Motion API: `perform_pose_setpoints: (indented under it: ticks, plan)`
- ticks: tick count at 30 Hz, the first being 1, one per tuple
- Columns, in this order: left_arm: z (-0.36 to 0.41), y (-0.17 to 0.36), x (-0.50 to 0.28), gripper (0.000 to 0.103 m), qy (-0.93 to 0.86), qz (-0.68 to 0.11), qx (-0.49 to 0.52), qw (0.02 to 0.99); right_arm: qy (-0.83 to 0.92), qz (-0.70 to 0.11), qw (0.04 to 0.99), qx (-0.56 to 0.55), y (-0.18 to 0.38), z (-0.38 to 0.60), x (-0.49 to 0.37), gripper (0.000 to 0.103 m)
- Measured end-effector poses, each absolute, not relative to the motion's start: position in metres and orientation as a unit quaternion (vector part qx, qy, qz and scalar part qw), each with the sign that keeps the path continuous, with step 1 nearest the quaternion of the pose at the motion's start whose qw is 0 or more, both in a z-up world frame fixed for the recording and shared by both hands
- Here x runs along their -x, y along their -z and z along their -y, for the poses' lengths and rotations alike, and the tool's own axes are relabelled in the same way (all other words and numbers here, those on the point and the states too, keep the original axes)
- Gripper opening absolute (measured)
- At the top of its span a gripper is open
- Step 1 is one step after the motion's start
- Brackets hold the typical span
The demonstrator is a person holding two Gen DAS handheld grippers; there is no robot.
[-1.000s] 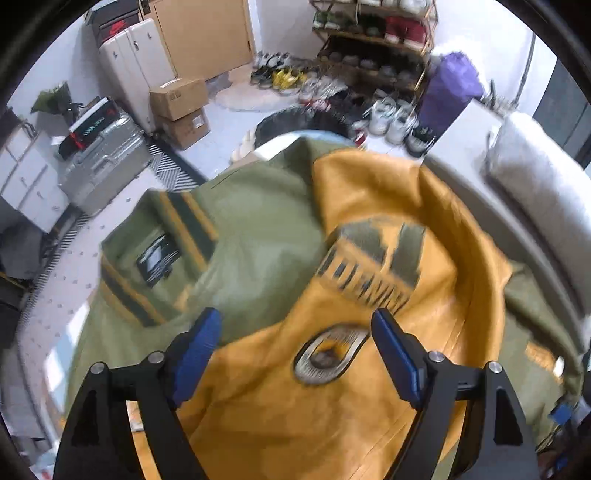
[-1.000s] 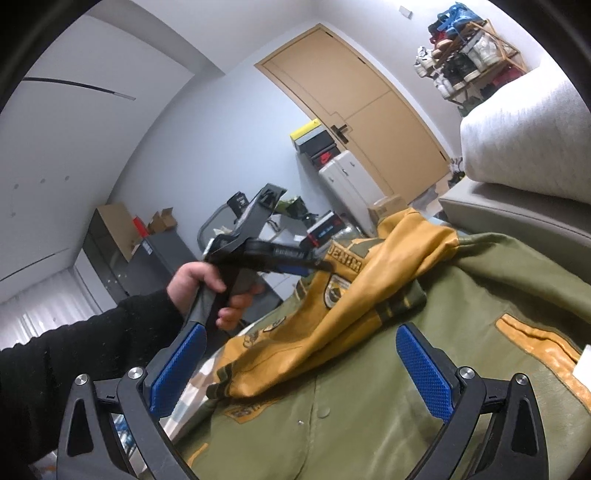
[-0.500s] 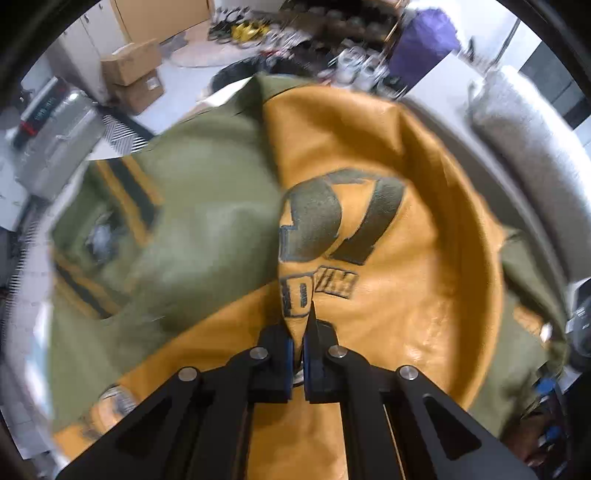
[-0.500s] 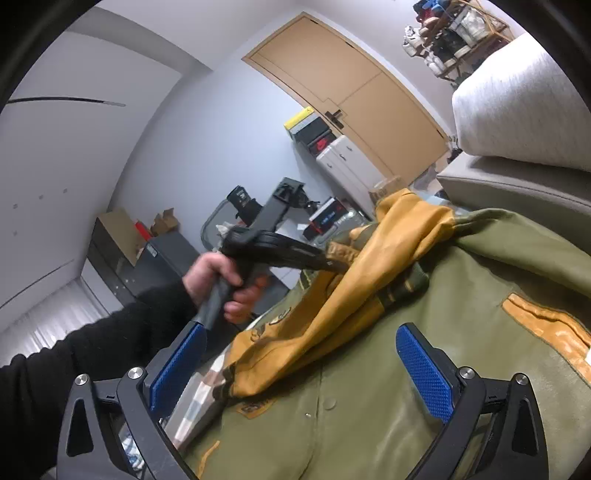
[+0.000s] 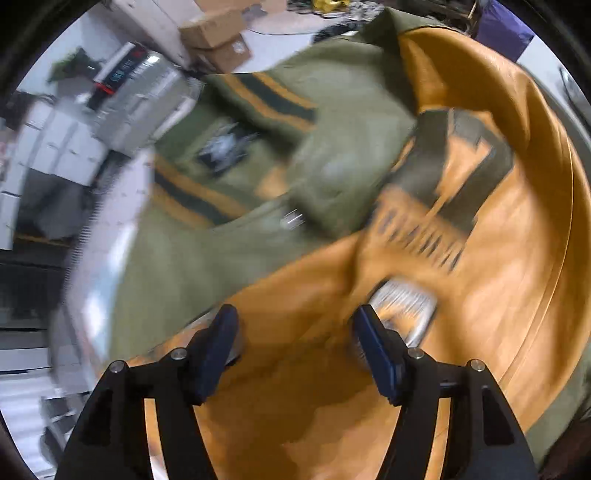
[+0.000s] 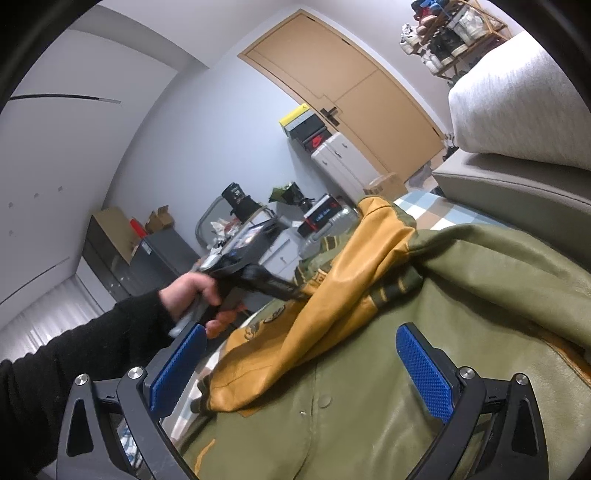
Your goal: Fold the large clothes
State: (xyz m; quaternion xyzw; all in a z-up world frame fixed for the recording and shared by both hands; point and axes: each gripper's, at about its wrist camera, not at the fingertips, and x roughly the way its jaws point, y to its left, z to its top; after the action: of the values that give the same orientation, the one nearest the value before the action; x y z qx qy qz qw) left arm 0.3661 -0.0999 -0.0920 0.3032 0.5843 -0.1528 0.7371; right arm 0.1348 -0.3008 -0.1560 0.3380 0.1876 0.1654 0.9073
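A large olive-green jacket with mustard-yellow leather sleeves lies spread on a checked surface. One yellow sleeve is draped across the green body and carries dark lettering and a patch. My left gripper points steeply down over this sleeve. Its jaws are opening, the sleeve lies below and between them, and the pads do not press on it. In the right wrist view a hand in a black sleeve holds that left gripper at the yellow sleeve. My right gripper hovers open over the jacket's front, holding nothing.
A grey sofa with a pale cushion borders the jacket on the right. Beyond stand a wooden door, a shoe rack, cardboard boxes, a silver suitcase and white cabinets.
My left gripper was open, pinched the yellow sleeve half a second ago, and now stands apart again, tipped further downward with the view blurred. My right gripper has stayed put.
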Motion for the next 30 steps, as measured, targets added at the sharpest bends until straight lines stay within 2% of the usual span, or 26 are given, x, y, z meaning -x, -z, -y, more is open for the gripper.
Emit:
perform_pose_setpoints:
  ticks: [7, 13, 16, 19, 22, 25, 27, 29, 30]
  plan:
    - [0.057, 0.054, -0.301, 0.063, 0.216, -0.552, -0.224, 0.773, -0.162, -0.195, 0.908, -0.334, 0.156, 0.298, -0.138, 0.103]
    - [0.025, 0.12, -0.294, 0.064, 0.177, -0.583, -0.232, 0.758, -0.153, -0.234, 0.903, -0.328, 0.162, 0.292, -0.149, 0.103]
    - [0.008, 0.126, -0.3, 0.066, 0.168, -0.569, -0.195, 0.781, -0.148, -0.263, 0.904, -0.304, 0.159, 0.284, -0.154, 0.103]
    - [0.008, 0.131, -0.303, 0.067, 0.155, -0.54, -0.216, 0.798, -0.155, -0.281, 0.908, -0.269, 0.139, 0.275, -0.16, 0.103]
    - [0.008, 0.133, -0.3, 0.067, 0.148, -0.529, -0.213, 0.808, -0.149, -0.283, 0.928, -0.189, 0.096, 0.263, -0.179, 0.103]
    - [-0.002, 0.129, -0.296, 0.067, 0.137, -0.527, -0.196, 0.815, -0.109, -0.304, 0.944, -0.061, 0.065, 0.244, -0.224, 0.103]
    - [-0.009, 0.127, -0.298, 0.067, 0.135, -0.528, -0.185, 0.818, -0.071, -0.341, 0.937, 0.031, 0.068, 0.229, -0.272, 0.103]
    - [-0.011, 0.126, -0.293, 0.067, 0.131, -0.523, -0.184, 0.822, -0.079, -0.396, 0.913, 0.059, 0.089, 0.222, -0.317, 0.103]
    - [-0.014, 0.124, -0.279, 0.067, 0.132, -0.517, -0.186, 0.825, -0.086, -0.413, 0.905, 0.062, 0.098, 0.22, -0.33, 0.096]
